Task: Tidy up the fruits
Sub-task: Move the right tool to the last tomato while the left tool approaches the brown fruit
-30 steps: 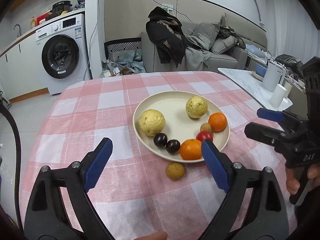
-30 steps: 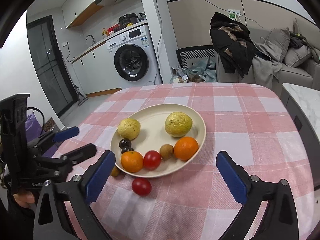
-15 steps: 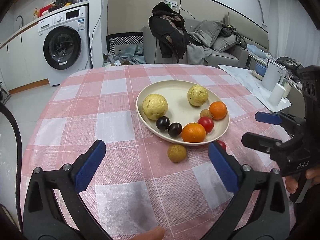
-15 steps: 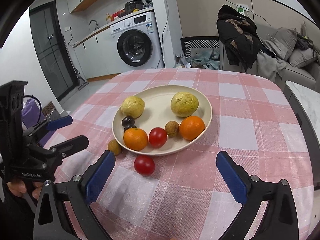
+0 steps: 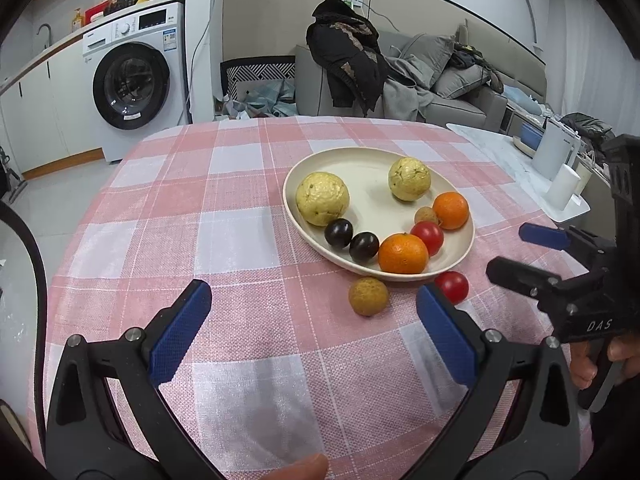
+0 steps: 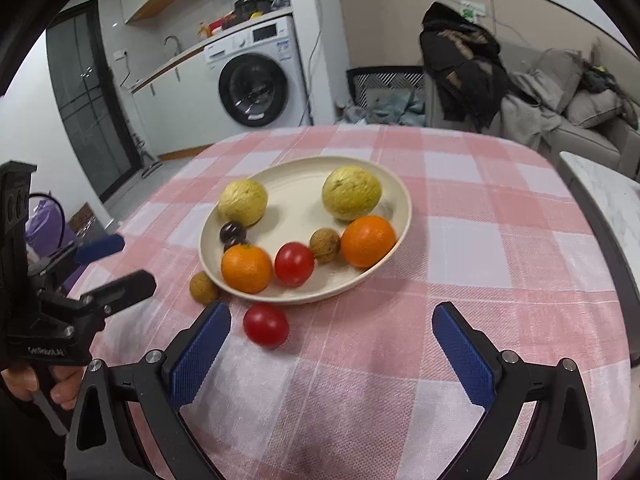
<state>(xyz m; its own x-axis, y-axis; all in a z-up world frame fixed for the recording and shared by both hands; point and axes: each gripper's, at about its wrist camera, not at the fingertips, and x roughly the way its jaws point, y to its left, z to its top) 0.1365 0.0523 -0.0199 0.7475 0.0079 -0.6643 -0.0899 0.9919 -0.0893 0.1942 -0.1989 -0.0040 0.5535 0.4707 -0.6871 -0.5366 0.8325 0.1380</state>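
Dark plums [image 6: 232,234] sit half hidden behind the near orange [image 6: 247,268].

Home: washing machine [image 5: 132,84], sofa [image 5: 448,92]

A woven pink-and-white checked cloth [image 5: 240,240] covers the table, its weave coarse and matt. The cream plate [image 5: 360,160] looks smooth with a soft satin sheen, perhaps ceramic or plastic; the view does not settle it. The red tomato [image 6: 266,326] on the cloth is glossy and taut, the small brown fruit [image 5: 368,296] beside it dull and rough. The left gripper [image 5: 312,336] has matt black plastic arms, ribbed blue pads and small bright metal screws.
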